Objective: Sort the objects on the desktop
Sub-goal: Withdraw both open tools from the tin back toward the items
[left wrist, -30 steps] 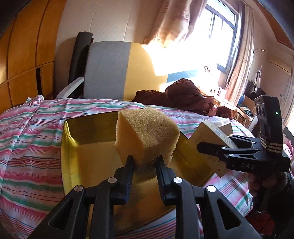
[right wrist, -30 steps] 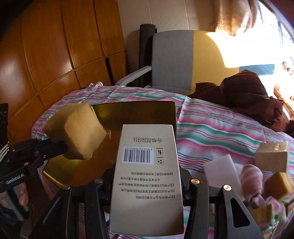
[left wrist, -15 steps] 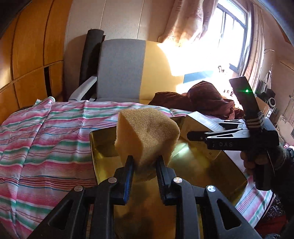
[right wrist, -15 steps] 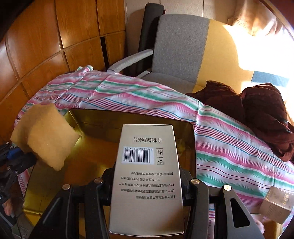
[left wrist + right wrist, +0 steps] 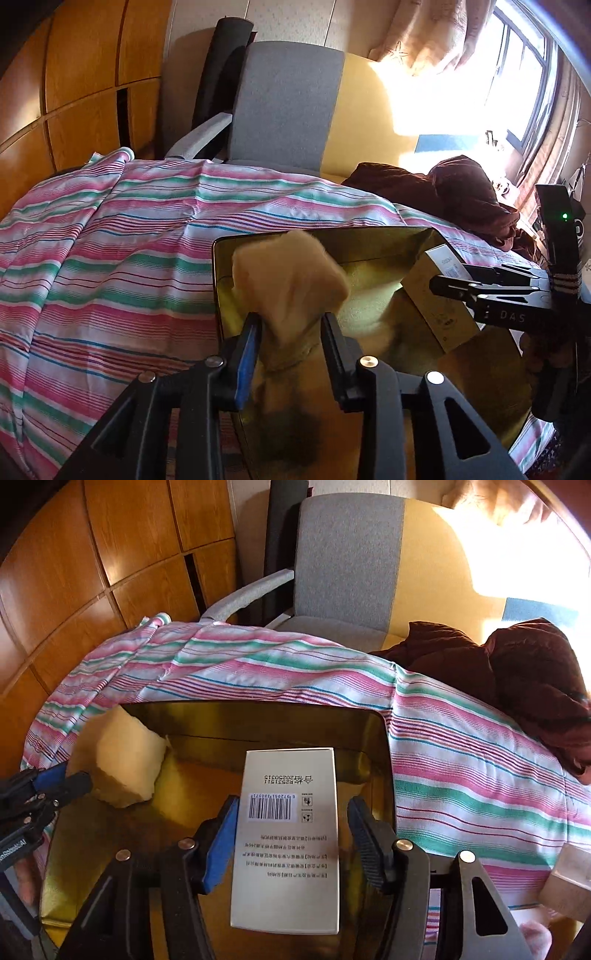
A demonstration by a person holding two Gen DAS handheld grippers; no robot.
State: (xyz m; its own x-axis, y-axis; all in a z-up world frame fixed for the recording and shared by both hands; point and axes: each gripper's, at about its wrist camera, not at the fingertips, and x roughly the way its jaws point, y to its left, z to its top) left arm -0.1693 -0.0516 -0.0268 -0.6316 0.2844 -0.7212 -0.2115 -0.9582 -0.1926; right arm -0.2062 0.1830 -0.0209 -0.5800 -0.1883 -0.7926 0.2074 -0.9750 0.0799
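A gold metal tray (image 5: 369, 240) (image 5: 258, 720) lies on a striped cloth. My left gripper (image 5: 290, 321) (image 5: 61, 777) is open over the tray's left side. The yellow sponge (image 5: 291, 280) (image 5: 125, 764) is motion-blurred and loose between its spread fingers, and the right wrist view shows it down by the tray's left wall. My right gripper (image 5: 291, 805) (image 5: 443, 286) is open too, with gaps on both sides of the pale barcode box (image 5: 288, 834) (image 5: 436, 314). The box hangs tilted over the tray's right half.
The pink, green and white striped cloth (image 5: 110, 258) covers the table. A grey and yellow chair (image 5: 351, 565) and a dark brown garment (image 5: 517, 672) sit behind it. A beige box (image 5: 565, 882) and a pink item (image 5: 535, 934) lie right of the tray. Wooden panels stand on the left.
Both grippers moved over the tray and spread their fingers. The sponge and the box, gripped tight before, now sit loose and lower over the tray.
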